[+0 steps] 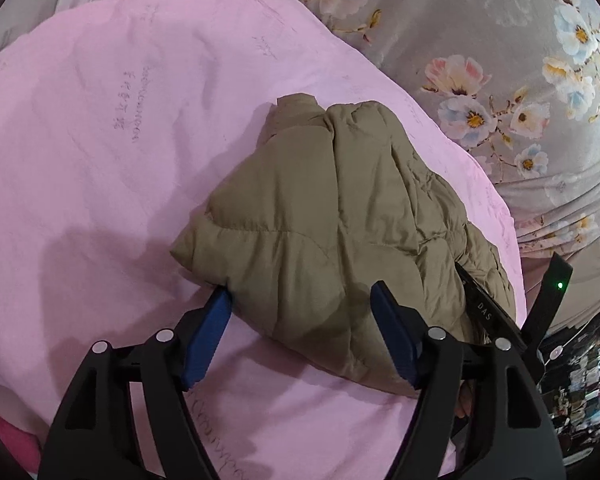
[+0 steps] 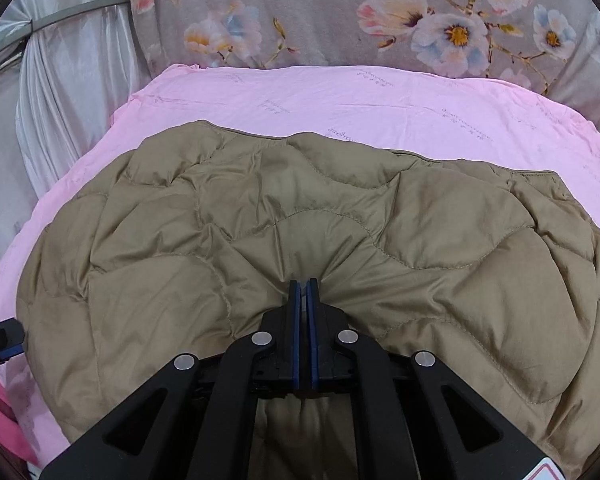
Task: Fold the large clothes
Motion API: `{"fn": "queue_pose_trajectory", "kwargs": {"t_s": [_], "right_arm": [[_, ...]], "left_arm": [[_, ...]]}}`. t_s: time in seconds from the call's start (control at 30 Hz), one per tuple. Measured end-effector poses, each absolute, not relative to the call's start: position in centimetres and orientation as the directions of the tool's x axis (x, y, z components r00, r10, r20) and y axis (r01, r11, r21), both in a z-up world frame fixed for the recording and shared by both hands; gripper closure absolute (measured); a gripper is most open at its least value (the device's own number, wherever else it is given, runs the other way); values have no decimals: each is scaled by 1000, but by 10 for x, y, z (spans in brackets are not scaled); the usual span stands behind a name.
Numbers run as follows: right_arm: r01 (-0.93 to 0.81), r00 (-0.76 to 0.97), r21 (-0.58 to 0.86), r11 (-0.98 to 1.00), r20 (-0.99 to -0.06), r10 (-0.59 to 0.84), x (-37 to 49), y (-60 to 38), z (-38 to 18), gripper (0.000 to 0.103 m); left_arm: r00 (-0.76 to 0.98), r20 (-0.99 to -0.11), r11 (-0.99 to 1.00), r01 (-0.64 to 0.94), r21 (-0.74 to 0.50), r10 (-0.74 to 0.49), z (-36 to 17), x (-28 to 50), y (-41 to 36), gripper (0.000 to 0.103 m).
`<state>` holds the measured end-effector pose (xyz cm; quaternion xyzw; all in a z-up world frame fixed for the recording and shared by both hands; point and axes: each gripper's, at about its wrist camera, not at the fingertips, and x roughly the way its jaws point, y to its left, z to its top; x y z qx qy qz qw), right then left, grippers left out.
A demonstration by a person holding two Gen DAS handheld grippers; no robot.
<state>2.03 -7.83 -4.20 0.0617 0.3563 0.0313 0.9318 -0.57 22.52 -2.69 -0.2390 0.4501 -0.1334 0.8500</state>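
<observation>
A tan quilted jacket [image 1: 332, 216] lies folded in a puffy bundle on a pink sheet [image 1: 100, 140]. My left gripper [image 1: 300, 300] is open, its blue pads either side of the jacket's near corner, the left pad under the edge. My right gripper [image 2: 303, 288] is shut on a pinch of the jacket [image 2: 300, 208] at its near edge. The right gripper's black body also shows in the left wrist view [image 1: 496, 312] at the jacket's right side. The left gripper's tip shows at the left edge of the right wrist view [image 2: 0, 344].
A grey floral bedcover [image 1: 500, 60] lies beyond the pink sheet [image 2: 380, 100]. White satin fabric [image 2: 60, 100] hangs at the left. Bright pink cloth [image 2: 4, 420] sits at the lower left. Cluttered dark items [image 1: 580, 380] are off the bed at right.
</observation>
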Motion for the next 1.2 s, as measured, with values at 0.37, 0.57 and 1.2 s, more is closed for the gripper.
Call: {"fn": "queue_pose_trajectory", "kwargs": {"t_s": [0.37,0.57,1.2], "right_arm": [[-15,744,185,983,-654,135,20,-86,-40,98],[-7,676,289,957,-704,217,-12,-91,-6,99],[-11,558,655,756,-623,548,-64,-135,-37,101]], "left_arm": [[591,-668,838,24,-546,-452,-27,27,197,60],[646,-636,884,136,-448,-422,23,17,181,82],[602,-545,784,593,-185,-584,101,-36,10,85]]}}
